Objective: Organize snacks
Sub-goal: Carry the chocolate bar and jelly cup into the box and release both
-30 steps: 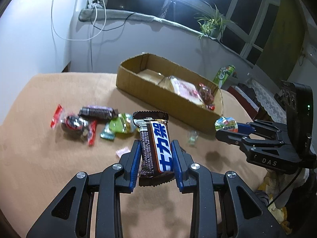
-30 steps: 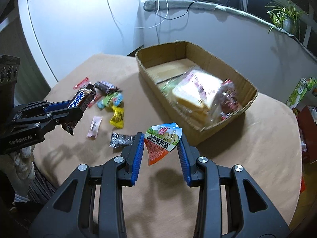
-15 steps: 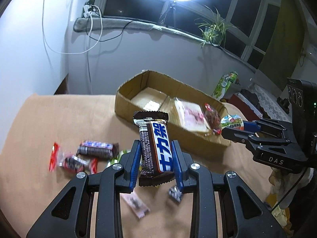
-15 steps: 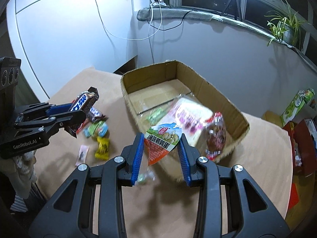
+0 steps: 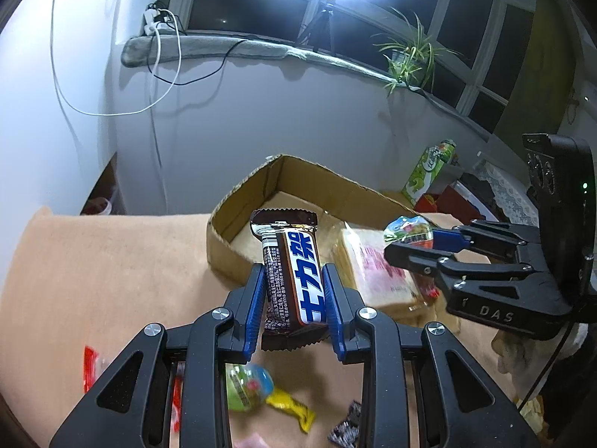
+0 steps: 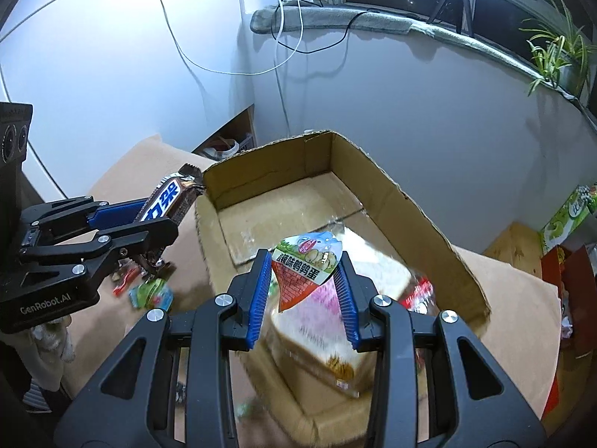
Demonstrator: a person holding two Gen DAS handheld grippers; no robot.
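Observation:
My left gripper [image 5: 293,310] is shut on a brown chocolate bar [image 5: 294,272] with blue and white lettering, held above the table just short of the cardboard box [image 5: 238,246]. It also shows in the right wrist view [image 6: 168,201]. My right gripper [image 6: 304,291] is shut on a small egg snack packet [image 6: 308,265], held over the box [image 6: 429,216]. The right gripper also shows in the left wrist view [image 5: 406,242]. A wrapped bread loaf [image 6: 335,339] lies in the box.
Loose candies lie on the tan table below my left gripper: a green one [image 5: 246,384], a yellow one [image 5: 294,410], a red one [image 5: 89,366]. A green carton [image 5: 429,171] stands beyond the box. The wall and a windowsill with a plant [image 5: 406,56] are behind.
Both grippers have moved forward toward the box with their snacks still held. The right gripper now hangs over the box; the loose candies have slid below the left gripper's view.

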